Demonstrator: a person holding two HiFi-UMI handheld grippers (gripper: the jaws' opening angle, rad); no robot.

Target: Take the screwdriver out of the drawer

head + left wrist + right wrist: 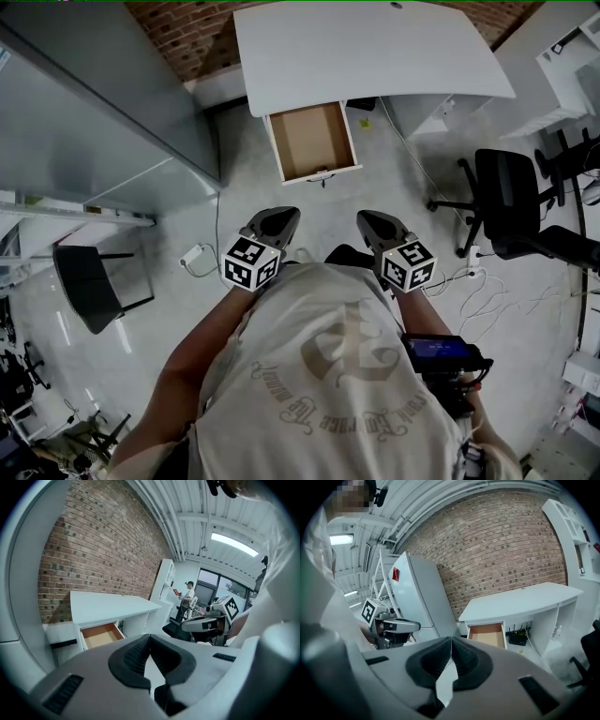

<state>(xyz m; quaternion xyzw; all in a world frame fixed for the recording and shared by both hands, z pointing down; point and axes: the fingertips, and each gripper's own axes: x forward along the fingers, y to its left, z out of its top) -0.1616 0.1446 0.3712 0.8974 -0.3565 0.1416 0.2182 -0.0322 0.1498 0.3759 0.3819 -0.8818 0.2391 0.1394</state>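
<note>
The white desk (375,47) stands ahead with its drawer (312,141) pulled open, its brown inside showing. I can make out no screwdriver in it from any view. My left gripper (279,218) and right gripper (368,221) are held side by side close to my chest, well short of the drawer. Both are shut with nothing between the jaws. In the left gripper view the left gripper (150,638) has its pads touching, with the drawer (101,635) far off to the left. In the right gripper view the right gripper (451,640) is likewise closed, and the drawer (487,634) lies beyond it.
A black office chair (511,202) stands at the right, and another black chair (89,281) at the left beside a grey partition (103,103). Cables and a power strip (192,255) lie on the floor. A person (187,598) stands far off. A brick wall (497,550) backs the desk.
</note>
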